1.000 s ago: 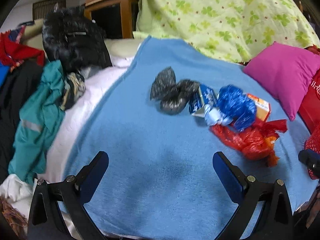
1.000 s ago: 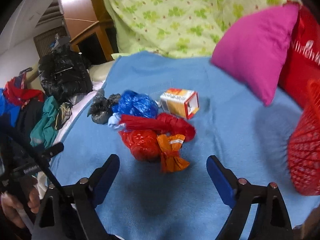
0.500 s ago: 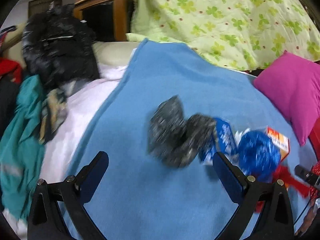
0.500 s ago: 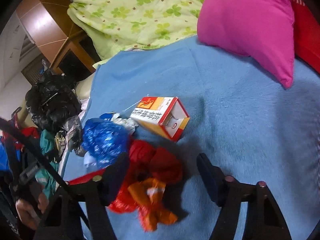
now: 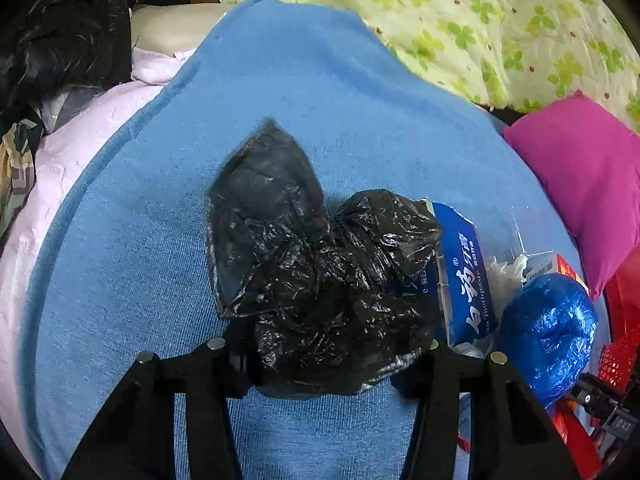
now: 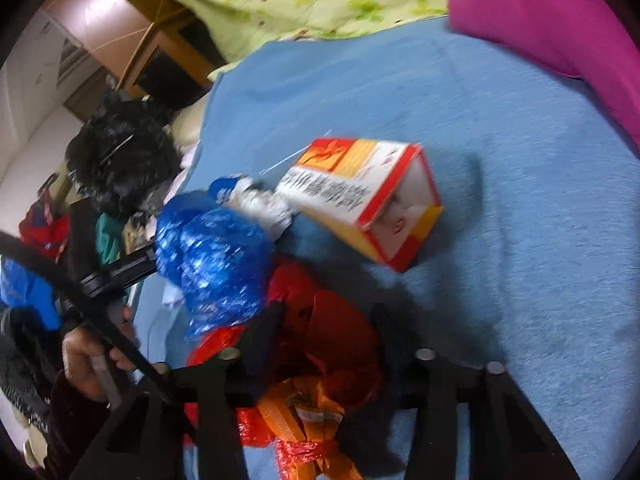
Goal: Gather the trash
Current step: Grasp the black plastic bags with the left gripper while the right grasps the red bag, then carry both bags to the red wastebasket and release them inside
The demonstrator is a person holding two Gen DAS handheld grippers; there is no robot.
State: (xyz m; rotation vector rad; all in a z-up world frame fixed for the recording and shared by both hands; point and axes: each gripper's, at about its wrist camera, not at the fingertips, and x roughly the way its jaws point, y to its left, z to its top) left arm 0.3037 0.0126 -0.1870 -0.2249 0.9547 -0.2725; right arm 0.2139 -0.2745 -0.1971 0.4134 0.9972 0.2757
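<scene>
A crumpled black plastic bag [image 5: 320,280] lies on the blue blanket [image 5: 320,100]. My left gripper [image 5: 332,360] is closing on the bag's near end, and the bag fills the gap between the pads. To its right lie a blue toothpaste box [image 5: 464,272] and a balled blue bag [image 5: 548,328]. In the right wrist view, my right gripper [image 6: 326,344] is closing on a red plastic bag [image 6: 332,340], pinched between its fingers, with an orange wrapper [image 6: 304,412] just below. A red, yellow and white carton [image 6: 360,196] lies beyond, beside the blue bag [image 6: 216,256].
A pink pillow [image 5: 580,192] and a green clover quilt [image 5: 500,20] bound the blanket at right and back. A black jacket [image 5: 68,32] and piled clothes lie at the left. A red mesh basket [image 5: 620,356] shows at the right edge. A person's hand [image 6: 84,356] holds the other gripper.
Both grippers moved forward and down onto the trash pile. The left jaws came in around the black bag, the right jaws around the red bag.
</scene>
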